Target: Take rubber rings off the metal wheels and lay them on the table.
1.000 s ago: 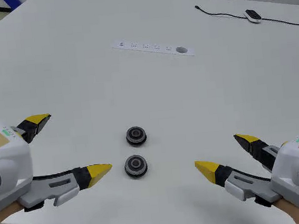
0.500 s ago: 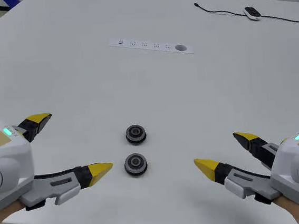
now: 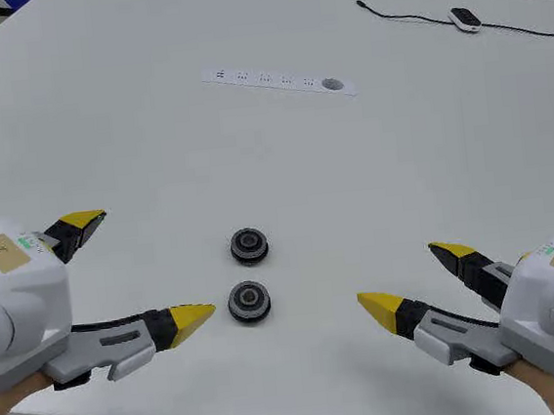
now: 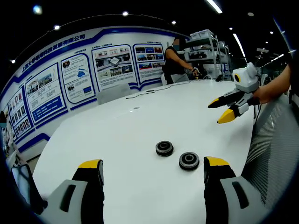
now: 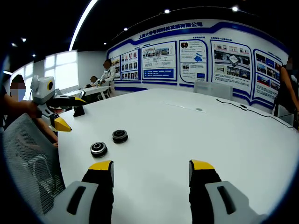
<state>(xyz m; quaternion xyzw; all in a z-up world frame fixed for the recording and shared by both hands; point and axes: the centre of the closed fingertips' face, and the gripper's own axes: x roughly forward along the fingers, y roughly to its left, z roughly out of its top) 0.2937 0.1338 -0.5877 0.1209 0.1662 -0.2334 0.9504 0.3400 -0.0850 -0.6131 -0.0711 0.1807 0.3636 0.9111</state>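
Metal wheels (image 3: 249, 301), rubber rings (image 3: 235, 249) on, sit on the counter (image 3: 400, 156) well this side of the power strip (image 3: 278, 81). Left gripper (image 3: 145, 267) and right gripper (image 3: 401, 274) hover nearer yet, fingers wide open, empty. Best bet: pin one wheel, peel its ring.

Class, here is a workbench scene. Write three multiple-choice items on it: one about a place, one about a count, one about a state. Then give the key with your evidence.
1. Where do the metal wheels lie?
A. On the table, between the left gripper and the right gripper
B. Inside a box
C. Stacked on each other

2. How many metal wheels are there?
A. One
B. Two
C. Four

3. How do the left gripper's jaws stand?
A. Shut on a wheel
B. Shut on a ring
C. Open and empty

Key:
1 A, the head view shows them on the tabletop with a gripper on either side.
2 B, two lie side by side.
3 C, the yellow tips are wide apart with nothing between them.
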